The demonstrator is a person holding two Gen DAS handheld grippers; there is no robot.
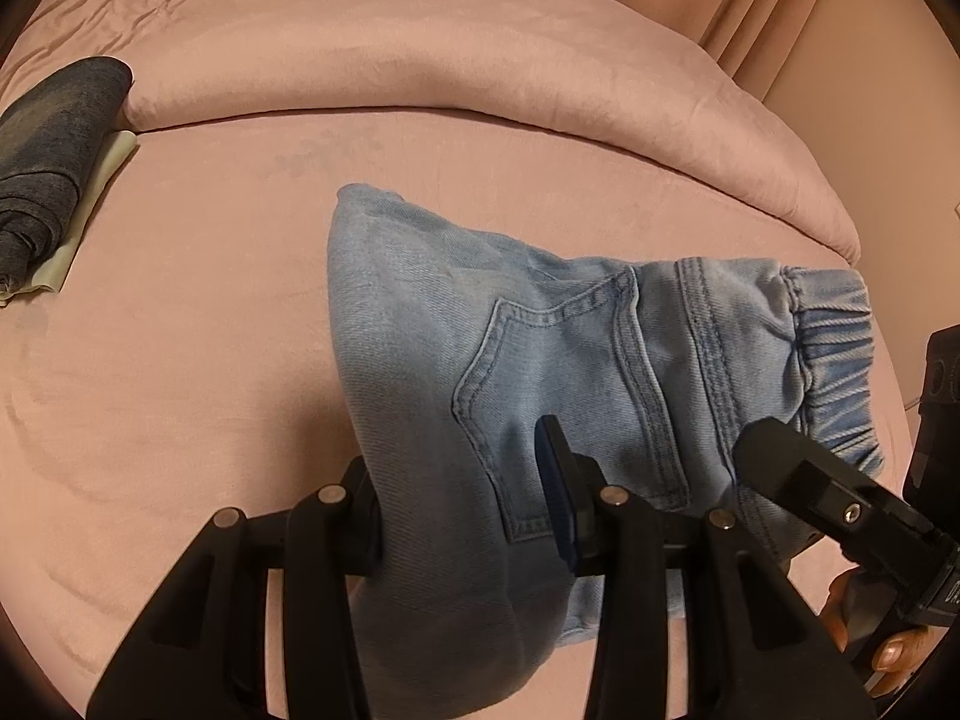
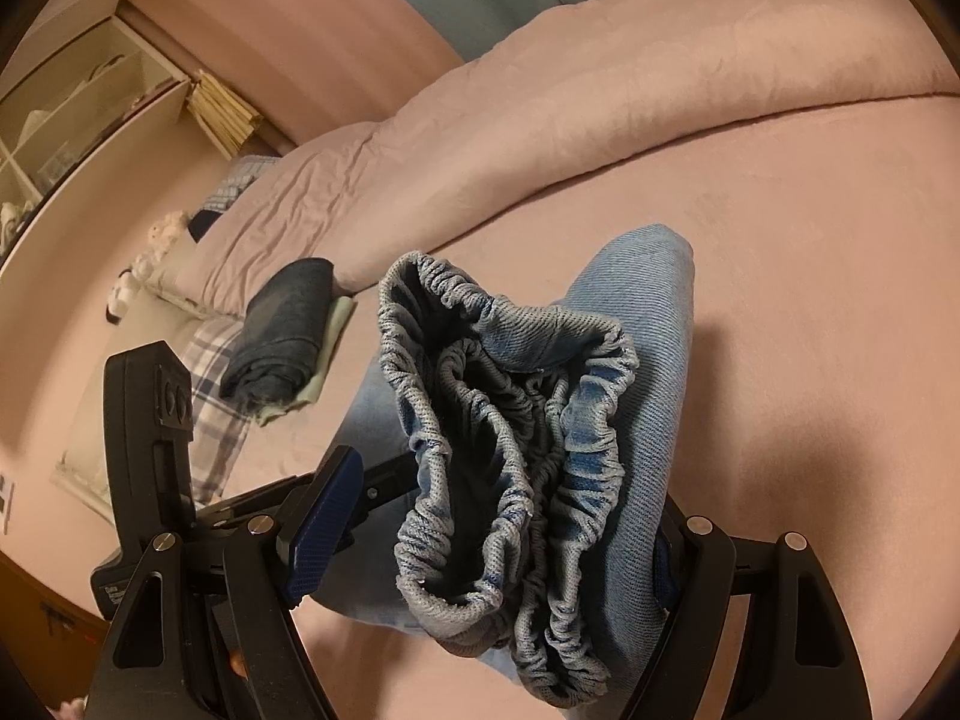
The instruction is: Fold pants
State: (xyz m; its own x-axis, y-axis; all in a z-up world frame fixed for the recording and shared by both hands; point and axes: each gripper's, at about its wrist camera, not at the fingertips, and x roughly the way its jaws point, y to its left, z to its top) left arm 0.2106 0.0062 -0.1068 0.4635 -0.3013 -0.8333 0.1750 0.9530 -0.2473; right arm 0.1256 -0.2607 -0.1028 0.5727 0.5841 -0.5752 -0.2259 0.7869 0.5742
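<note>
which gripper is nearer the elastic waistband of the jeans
Right. The right gripper has the gathered elastic waistband between its fingers; the left gripper grips the jeans farther along, by the back pocket.

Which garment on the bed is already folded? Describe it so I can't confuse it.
On the pink bed, look beside the turned-back duvet. The dark denim bundle lies there on a pale folded cloth. It is dark and untouched; the light jeans hang from the claws.

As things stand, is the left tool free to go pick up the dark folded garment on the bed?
Probably not: the left tool is clamped on the light jeans; the dark garment lies apart.
</note>
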